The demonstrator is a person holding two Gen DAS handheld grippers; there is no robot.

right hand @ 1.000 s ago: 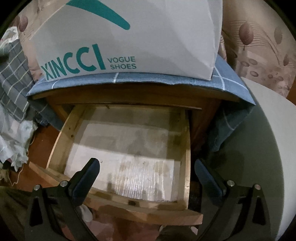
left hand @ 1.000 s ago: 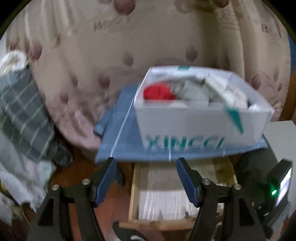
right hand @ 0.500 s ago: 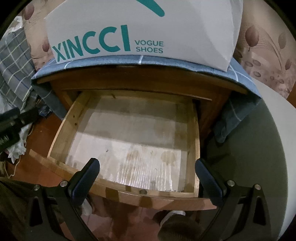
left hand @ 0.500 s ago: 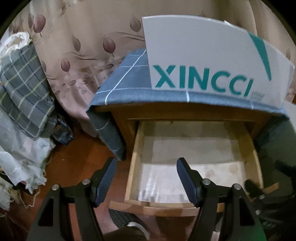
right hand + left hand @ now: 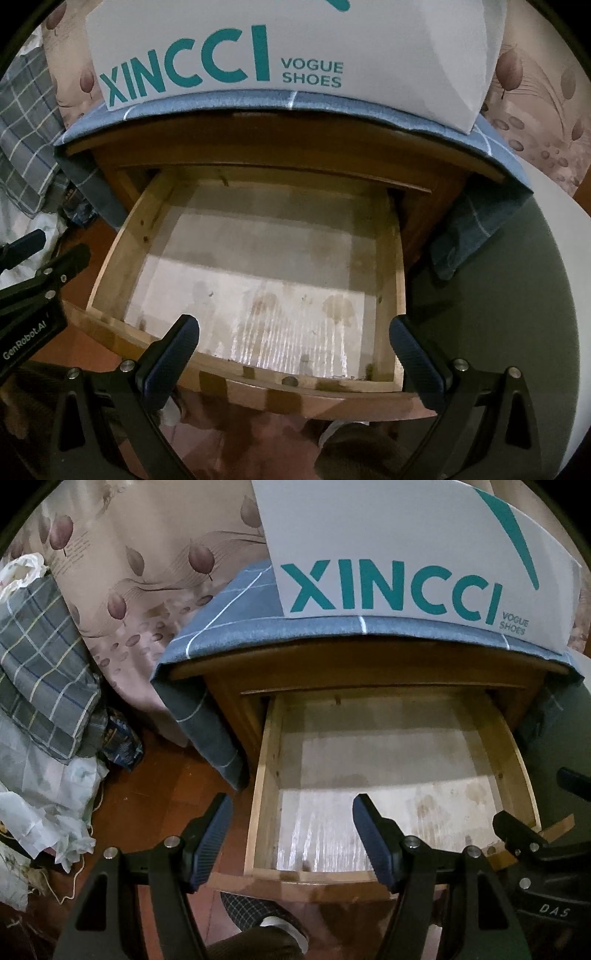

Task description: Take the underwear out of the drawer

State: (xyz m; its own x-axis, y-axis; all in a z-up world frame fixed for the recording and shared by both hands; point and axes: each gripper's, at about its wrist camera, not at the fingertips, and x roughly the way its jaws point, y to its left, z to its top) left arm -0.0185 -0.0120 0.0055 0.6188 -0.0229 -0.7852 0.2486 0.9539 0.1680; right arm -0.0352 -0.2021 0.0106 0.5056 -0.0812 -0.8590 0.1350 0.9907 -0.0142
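Since a second ago, the left gripper [image 5: 291, 830] has been swung down from the shoe box top to the pulled-out drawer [image 5: 266, 775], and the right gripper [image 5: 295, 354] has been brought slightly closer to the drawer front. No underwear is seen in either view; only a pale, stained liner sheet [image 5: 258, 280] is shown on the drawer floor. The drawer is pulled out toward the cameras from a wooden nightstand [image 5: 258, 147], with its long axis running from the nightstand to the front board.

Both grippers are held above the drawer's front edge and angled downward into it. The left gripper is spread apart and nothing is held or touched by it; its left finger is seen over the red-brown floor [image 5: 155, 794] and its right finger over the liner. The right gripper is spread wider, nothing is held, and the drawer front is framed between its fingers. A white XINCCI shoe box [image 5: 406, 554] is set on a blue checked cloth [image 5: 229, 620] covering the nightstand.
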